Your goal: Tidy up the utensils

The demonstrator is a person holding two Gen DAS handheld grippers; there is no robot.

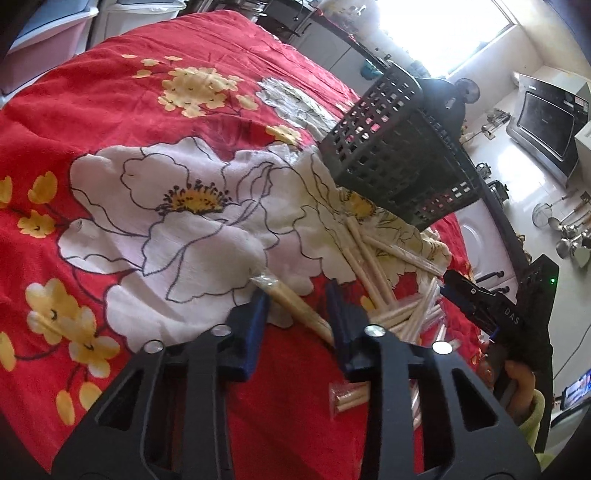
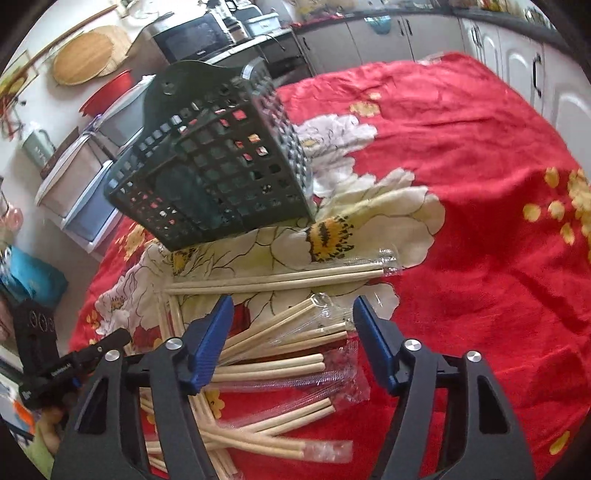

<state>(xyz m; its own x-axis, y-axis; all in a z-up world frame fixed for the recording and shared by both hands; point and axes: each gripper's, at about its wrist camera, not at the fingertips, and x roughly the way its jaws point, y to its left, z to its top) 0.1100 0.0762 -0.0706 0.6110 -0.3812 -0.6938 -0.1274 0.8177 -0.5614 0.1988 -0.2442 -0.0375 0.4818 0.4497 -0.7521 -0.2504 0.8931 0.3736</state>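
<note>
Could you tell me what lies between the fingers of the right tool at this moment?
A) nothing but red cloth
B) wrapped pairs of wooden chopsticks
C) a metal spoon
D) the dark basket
B: in the right wrist view the right tool stands open over the wrapped chopsticks, with the dark basket farther back.

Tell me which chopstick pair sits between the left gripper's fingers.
The wrapped pair lying alone on the white flower, left of the main pile; the left gripper straddles it.

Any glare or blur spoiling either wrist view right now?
Left wrist view: the window is blown out white and the far kitchen looks washed; chopsticks stay readable. Right wrist view: evenly lit, the tablecloth slightly smeared, edges bent by fisheye.
</note>
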